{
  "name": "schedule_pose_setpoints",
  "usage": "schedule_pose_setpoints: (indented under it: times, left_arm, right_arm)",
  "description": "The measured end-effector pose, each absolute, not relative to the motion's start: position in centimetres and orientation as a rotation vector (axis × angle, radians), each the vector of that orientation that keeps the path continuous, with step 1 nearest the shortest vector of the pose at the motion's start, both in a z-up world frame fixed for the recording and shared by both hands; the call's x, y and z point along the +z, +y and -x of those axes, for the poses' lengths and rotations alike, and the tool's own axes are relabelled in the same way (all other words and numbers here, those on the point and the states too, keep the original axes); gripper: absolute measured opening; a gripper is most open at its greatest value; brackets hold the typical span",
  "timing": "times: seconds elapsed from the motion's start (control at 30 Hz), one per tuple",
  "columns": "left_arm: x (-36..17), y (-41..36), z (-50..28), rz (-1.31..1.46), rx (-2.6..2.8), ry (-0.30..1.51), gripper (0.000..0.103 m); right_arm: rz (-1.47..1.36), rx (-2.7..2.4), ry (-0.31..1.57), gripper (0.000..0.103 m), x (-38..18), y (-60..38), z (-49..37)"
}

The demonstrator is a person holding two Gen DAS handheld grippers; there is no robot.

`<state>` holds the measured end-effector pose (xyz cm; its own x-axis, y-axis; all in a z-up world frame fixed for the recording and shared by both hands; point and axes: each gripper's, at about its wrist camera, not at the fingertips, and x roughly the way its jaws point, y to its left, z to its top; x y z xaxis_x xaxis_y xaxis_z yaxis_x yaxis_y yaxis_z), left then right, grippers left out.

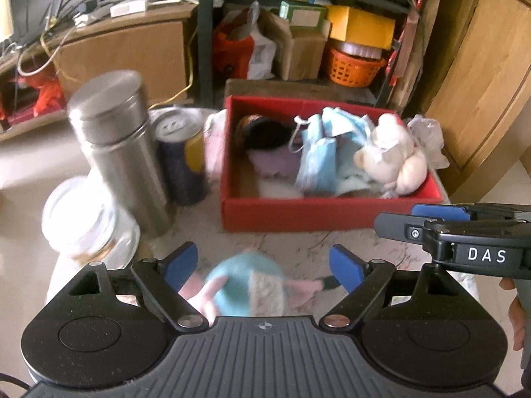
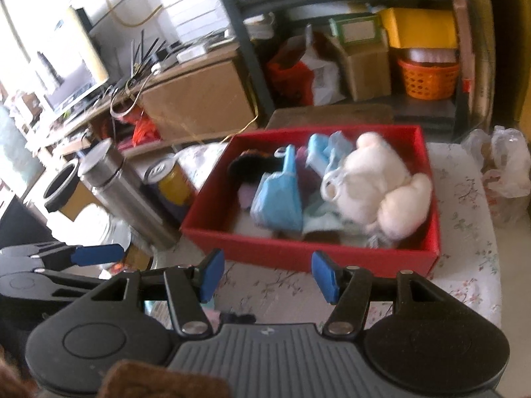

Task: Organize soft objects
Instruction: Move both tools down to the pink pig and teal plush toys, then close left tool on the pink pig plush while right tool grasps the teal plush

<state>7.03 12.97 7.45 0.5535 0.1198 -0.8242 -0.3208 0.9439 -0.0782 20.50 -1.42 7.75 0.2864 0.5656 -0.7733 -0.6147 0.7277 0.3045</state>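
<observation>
Left tool (image 1: 264,267) has its blue pads spread wide, and a small light-blue plush toy with pink limbs and a grey patch (image 1: 247,290) lies between them on the bench, touched by neither pad as far as the blur lets me see. Right tool (image 2: 264,275) is also open, with nothing between its pads.

Behind the toy stands a red rectangular cardboard box (image 1: 292,214). Inside it are folded light-blue face masks (image 1: 317,162), a cream-white plush animal (image 1: 396,159), a purple soft piece (image 1: 273,162) and a dark round object (image 1: 262,132).

A white bench with a faint floral pattern (image 2: 464,232) carries everything. Left of the box stand a steel cylindrical flask (image 1: 122,152), a dark drink can with a yellow patch (image 1: 182,159) and a clear glass jar (image 1: 86,222). Behind the bench is a dark shelf with cardboard boxes (image 1: 305,53) and an orange plastic basket (image 1: 355,68).
</observation>
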Motion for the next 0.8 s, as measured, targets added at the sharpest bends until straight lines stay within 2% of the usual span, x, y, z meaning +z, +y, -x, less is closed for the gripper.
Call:
schedule_pose_setpoints:
  times: [0.33, 0.67, 0.8]
  left_arm:
    - [6.4, 15.5, -4.2, 0.287, 0.299, 0.987, 0.084]
    - [6.3, 18.6, -2.0, 0.384, 0.299, 0.986, 0.084]
    - [5.3, 19.2, -1.4, 0.365, 0.291, 1.015, 0.085]
  right_arm:
    - [0.176, 0.889, 1.055, 0.031, 5.8, 1.4, -17.5]
    - [0.324, 1.035, 1.058, 0.037, 4.0, 5.4, -16.1]
    - [0.437, 1.109, 1.027, 0.048, 3.1, 7.3, -15.3]
